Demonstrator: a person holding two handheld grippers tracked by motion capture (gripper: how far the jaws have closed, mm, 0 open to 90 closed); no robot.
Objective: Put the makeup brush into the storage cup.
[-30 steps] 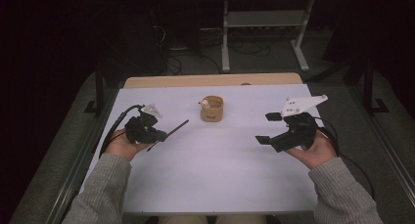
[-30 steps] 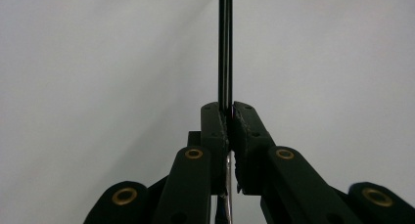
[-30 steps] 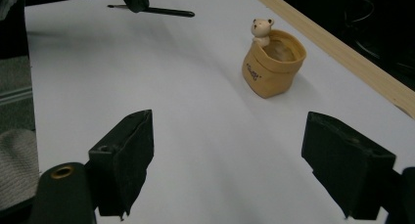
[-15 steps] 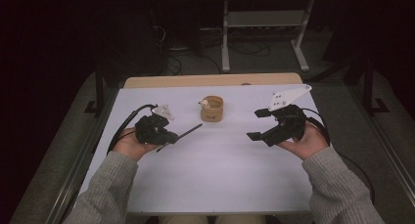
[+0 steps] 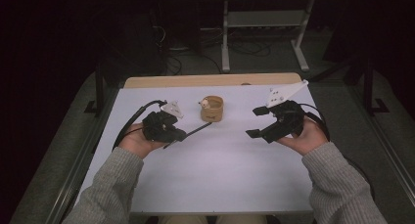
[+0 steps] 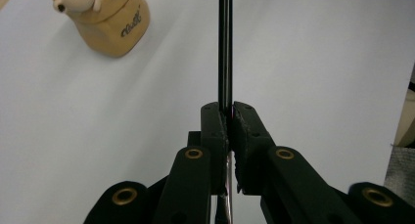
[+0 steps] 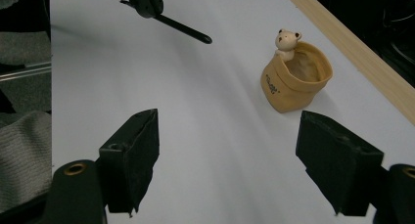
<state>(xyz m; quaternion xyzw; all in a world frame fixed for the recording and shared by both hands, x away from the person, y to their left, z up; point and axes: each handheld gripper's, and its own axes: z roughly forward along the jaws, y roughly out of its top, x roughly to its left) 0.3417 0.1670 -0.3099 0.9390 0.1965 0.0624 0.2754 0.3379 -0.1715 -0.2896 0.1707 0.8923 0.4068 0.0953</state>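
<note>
clamping a black pen (image 6: 225, 48), left gripper (image 5: 180, 134) — tan bear cup (image 5: 212, 109) just beyond its tip

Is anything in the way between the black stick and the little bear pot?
Nothing visible is. The left gripper is shut on the thin black stick, whose tip points toward the tan bear pot. Between that tip and the pot lies bare white table. The right gripper, open, sits off to the other side.

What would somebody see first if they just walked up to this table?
Probably the little tan pot with a tiny bear peeking over its rim, standing alone mid-table toward the far edge. Next, the thin black pen clamped in the left gripper, pointing toward the pot. The right gripper hangs open and empty opposite it.
</note>
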